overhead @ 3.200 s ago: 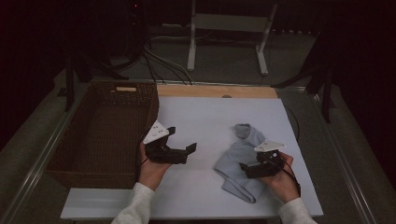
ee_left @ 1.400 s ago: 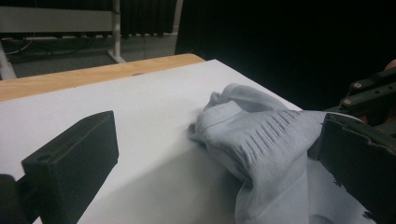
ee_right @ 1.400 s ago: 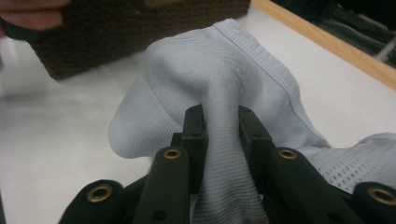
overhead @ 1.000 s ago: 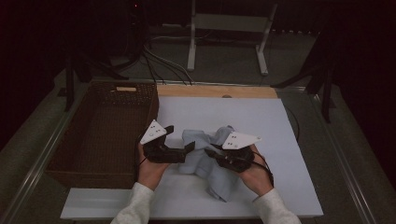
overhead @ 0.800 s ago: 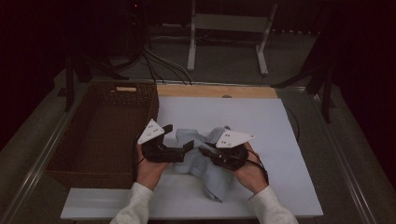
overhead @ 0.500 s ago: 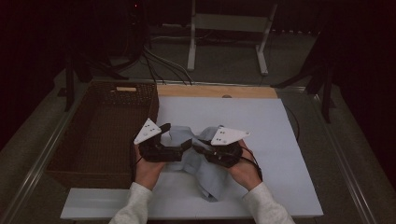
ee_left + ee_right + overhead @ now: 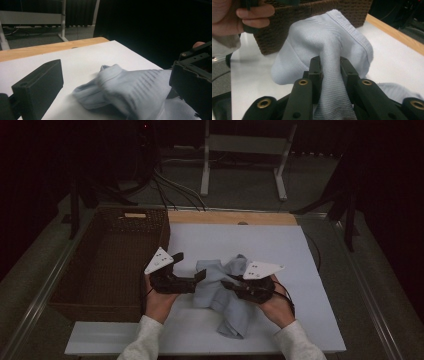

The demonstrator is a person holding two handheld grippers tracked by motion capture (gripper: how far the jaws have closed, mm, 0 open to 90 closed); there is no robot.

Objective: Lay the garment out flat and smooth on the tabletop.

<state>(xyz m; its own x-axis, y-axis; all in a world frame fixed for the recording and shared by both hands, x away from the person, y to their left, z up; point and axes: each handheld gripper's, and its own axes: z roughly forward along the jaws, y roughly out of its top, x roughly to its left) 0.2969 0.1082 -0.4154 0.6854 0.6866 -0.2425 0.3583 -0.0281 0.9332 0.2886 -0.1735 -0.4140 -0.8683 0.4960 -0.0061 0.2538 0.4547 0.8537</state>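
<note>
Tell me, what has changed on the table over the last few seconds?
The right gripper, shut on the pale sock, dragged it leftward until it bunched up between the left gripper's open jaws. The left gripper, the wicker basket and the white board stayed put.

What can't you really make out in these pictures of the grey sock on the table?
- High view: the middle of the sock, under the right gripper.
- Left gripper view: the sock's near part is blurred, its right end behind a black jaw.
- Right gripper view: most of the basket behind the sock, cut off above.
</note>
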